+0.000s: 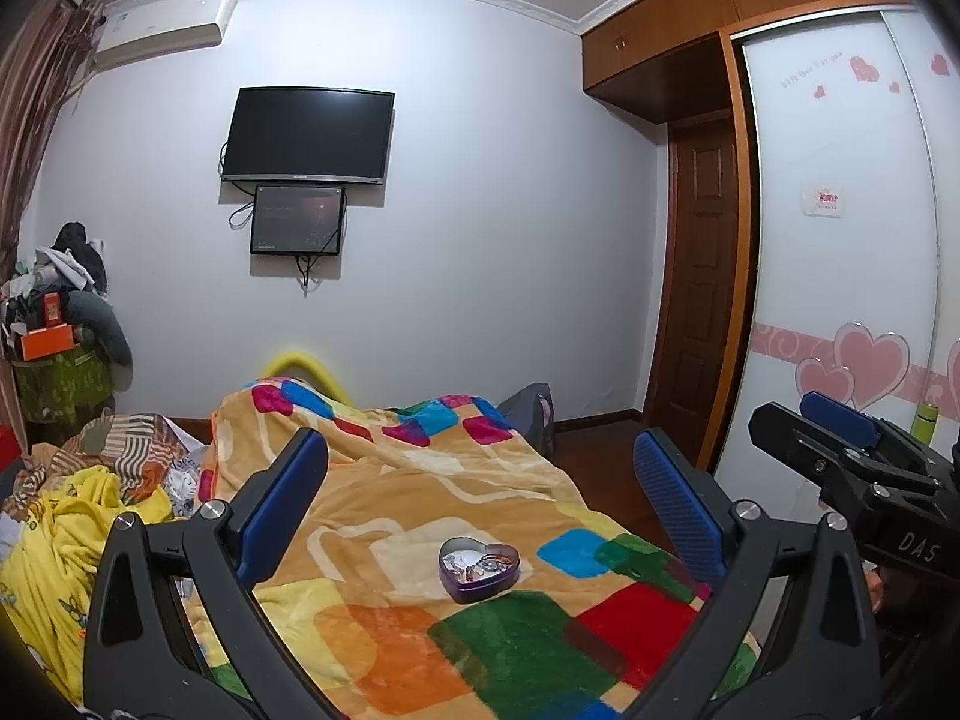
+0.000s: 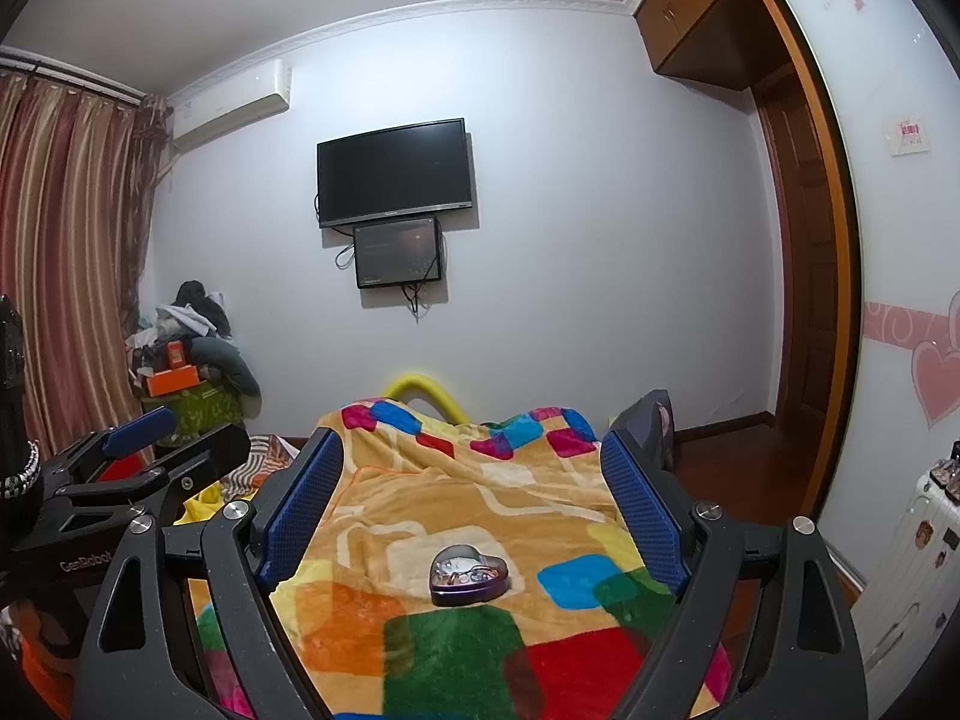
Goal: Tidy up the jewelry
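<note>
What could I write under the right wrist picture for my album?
Open blue-padded right gripper hovers over a purple heart-shaped tin of jewelry on a colourful patchwork blanket.

Left gripper (image 1: 480, 468) spread wide, right gripper (image 2: 471, 462) likewise, seemingly level, side by side

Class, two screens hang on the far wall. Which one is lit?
The smaller lower screen is lit, showing a dim reddish picture. The larger television directly above it is plain black.

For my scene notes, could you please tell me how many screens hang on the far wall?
2: a large dark television, and a smaller screen directly beneath it. None seems hidden.
</note>
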Motion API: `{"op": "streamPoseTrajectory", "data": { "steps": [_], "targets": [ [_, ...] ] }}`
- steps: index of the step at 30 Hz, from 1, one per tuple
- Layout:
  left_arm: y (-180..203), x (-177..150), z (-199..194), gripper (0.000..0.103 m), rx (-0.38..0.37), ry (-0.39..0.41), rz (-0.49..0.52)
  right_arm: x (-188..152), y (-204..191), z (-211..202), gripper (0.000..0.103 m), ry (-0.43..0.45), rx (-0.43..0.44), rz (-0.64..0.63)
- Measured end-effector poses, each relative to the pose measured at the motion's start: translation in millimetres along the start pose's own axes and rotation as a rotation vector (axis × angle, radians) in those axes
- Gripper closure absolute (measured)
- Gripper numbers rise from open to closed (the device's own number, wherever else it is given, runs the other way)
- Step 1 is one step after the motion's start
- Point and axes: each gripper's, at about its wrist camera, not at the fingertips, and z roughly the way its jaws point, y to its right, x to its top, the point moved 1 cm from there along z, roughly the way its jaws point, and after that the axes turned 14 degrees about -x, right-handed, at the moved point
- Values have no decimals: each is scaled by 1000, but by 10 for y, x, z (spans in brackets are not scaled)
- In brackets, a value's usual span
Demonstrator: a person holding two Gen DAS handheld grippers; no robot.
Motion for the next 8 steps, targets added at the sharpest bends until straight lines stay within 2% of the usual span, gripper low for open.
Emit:
{"op": "streamPoseTrajectory", "data": {
  "steps": [8],
  "targets": [
    [-64,-26,56,0,6,-8,-21,-19,-23,37,17,-12,0,-2]
  ]
}}
